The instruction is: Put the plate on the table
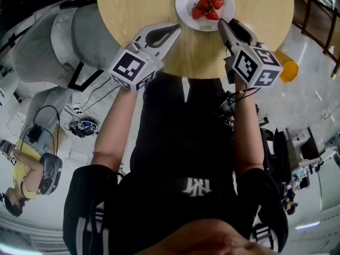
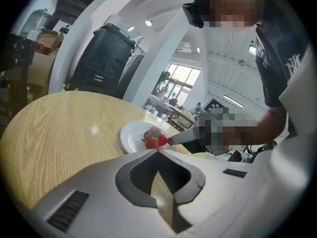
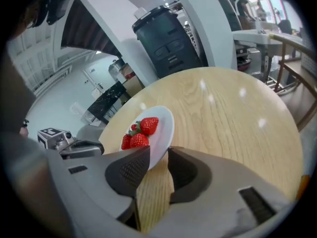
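Observation:
A white plate (image 1: 186, 7) with a few strawberries (image 1: 208, 8) lies flat on the round wooden table (image 1: 138, 9), near its front edge. My right gripper (image 1: 222, 24) reaches the plate's near right rim. In the right gripper view the plate's rim (image 3: 163, 128) sits between the parted jaws of the right gripper (image 3: 158, 152), with a gap on the right side; the jaws are open. My left gripper (image 1: 175, 31) hovers over the table just left of the plate, its tips (image 2: 157, 151) shut together on nothing. The plate (image 2: 130, 135) lies just beyond them.
A grey sofa (image 1: 48, 41) stands left of the table, with cables (image 1: 82, 125) on the floor below it. An orange-yellow object (image 1: 288, 70) lies on the floor at right, beside a wooden chair (image 1: 319, 15). A person (image 1: 24, 179) sits at lower left. A dark machine (image 3: 171, 38) stands beyond the table.

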